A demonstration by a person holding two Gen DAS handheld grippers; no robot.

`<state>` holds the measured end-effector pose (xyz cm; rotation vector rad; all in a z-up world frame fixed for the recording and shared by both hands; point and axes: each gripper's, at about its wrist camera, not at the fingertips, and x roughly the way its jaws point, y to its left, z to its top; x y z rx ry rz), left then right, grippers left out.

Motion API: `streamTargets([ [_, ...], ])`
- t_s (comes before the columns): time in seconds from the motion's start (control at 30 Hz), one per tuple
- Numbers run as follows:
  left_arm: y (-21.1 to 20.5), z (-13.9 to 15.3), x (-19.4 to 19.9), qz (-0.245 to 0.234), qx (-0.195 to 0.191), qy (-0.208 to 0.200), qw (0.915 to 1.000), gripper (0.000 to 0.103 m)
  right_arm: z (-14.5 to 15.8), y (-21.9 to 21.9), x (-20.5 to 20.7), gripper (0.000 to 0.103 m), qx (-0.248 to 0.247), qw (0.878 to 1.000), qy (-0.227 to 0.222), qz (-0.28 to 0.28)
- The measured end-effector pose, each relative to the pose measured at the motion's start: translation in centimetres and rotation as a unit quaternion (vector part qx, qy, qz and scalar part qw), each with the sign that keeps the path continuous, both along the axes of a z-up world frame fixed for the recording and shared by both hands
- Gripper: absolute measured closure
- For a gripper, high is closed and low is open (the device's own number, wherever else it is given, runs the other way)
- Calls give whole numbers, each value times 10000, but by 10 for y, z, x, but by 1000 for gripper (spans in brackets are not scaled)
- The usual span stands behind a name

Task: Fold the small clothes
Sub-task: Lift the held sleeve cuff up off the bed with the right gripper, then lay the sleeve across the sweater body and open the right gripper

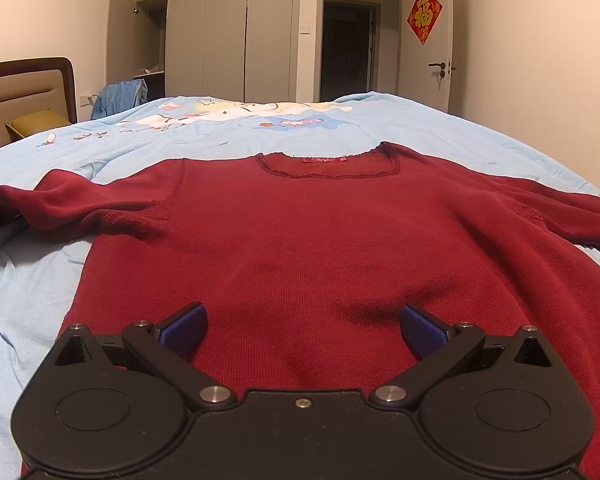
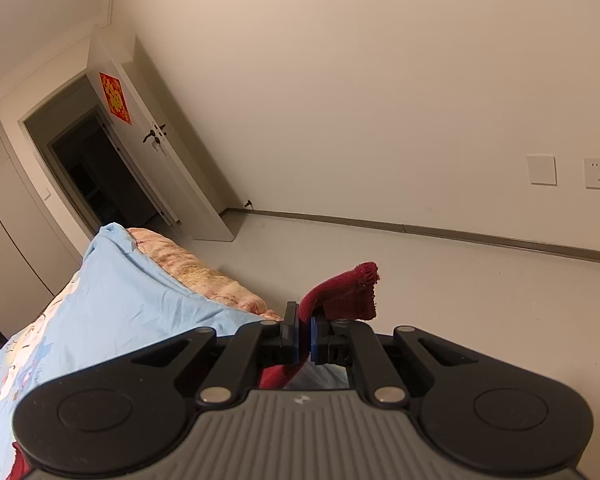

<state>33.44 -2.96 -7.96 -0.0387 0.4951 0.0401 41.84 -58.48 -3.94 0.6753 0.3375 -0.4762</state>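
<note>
A dark red knit sweater (image 1: 312, 240) lies flat on the light blue bedcover (image 1: 204, 136), neckline at the far side, both sleeves spread out to the sides. My left gripper (image 1: 303, 330) hovers low over the sweater's near hem, open, its blue pads wide apart with nothing between them. In the right wrist view my right gripper (image 2: 305, 338) is shut on a piece of the red sweater (image 2: 346, 292). A frayed cuff or edge sticks up past the fingertips, lifted above the bed's edge and tilted toward the floor.
The bed (image 2: 112, 300) fills the left view, with a headboard (image 1: 32, 88) and a yellow pillow (image 1: 36, 122) at far left. Wardrobes (image 1: 220, 32), an open doorway (image 1: 348, 48) and a white door (image 1: 430, 40) stand beyond. Bare floor (image 2: 460, 280) and a wall lie right of the bed.
</note>
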Motion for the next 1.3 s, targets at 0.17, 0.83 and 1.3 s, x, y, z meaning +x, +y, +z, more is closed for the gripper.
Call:
streamTargets([
  [0.17,0,1,0,0,-8,28,10000,0,28,18,3,97,-363,9990,-205,184],
  [0.83,63,82,-29,341,-565,-215,9976,1,175,296,52,97,-2758,8999,-1514,3019],
  [1.3,157,90,-68,1515,-887,-440,9835,1,115,524,61,97,-3359,7930,-1114,4959],
])
